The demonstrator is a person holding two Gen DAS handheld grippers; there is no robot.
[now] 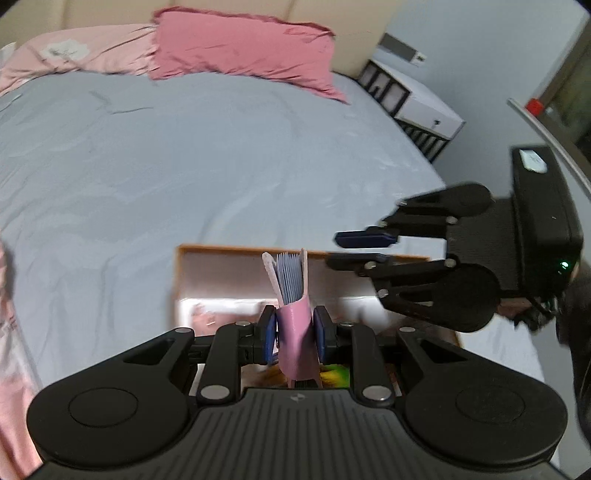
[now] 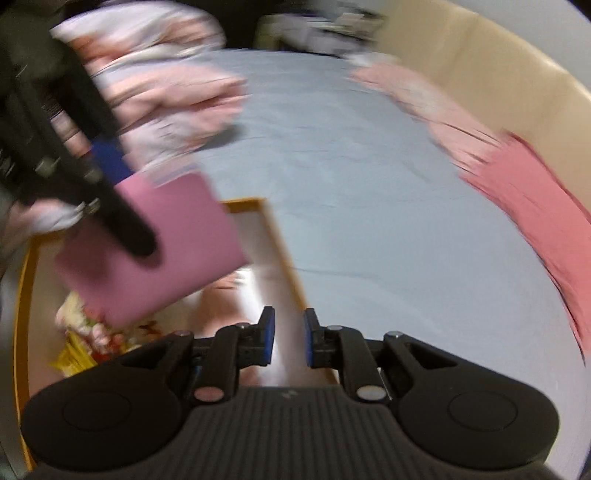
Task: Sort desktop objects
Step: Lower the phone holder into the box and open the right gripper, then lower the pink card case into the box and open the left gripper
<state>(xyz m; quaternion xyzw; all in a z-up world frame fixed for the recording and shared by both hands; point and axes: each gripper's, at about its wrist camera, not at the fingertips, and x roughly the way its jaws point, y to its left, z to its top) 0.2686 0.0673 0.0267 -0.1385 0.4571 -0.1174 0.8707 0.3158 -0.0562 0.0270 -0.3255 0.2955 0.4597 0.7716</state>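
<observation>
Pink notebook (image 1: 295, 339): being gripped between the blue pads of the left gripper (image 1: 295, 338), standing upright with its pale blue pages (image 1: 290, 275) fanning open at the top; it is hanging over the tray (image 1: 236, 251), above the tray's floor

Tray: white inside with an orange-brown rim, lying on the grey-blue bedsheet (image 1: 184, 166); its far edge and right-hand edge are facing bare sheet, so open room is lying beyond it on those sides; colourful items (image 2: 88, 332) are lying inside, too blurred to name

Left gripper: pointing steeply down, jaws closed on the notebook's cover

Right gripper (image 2: 289, 338): pointing down over the tray's right rim, jaws standing apart with nothing between the pads; in the left wrist view it is showing to the right of the notebook, clear of it

Surroundings: pink pillow (image 1: 240, 51) and pale pink quilt (image 1: 74, 51) lying against the cream headboard (image 1: 221, 11); a white bedside cabinet (image 1: 417, 99) standing past the bed's right edge

Hard to make out: the right wrist view is smeared by motion; the left gripper's body is covering part of the notebook there; the person's hands are largely cut off
</observation>
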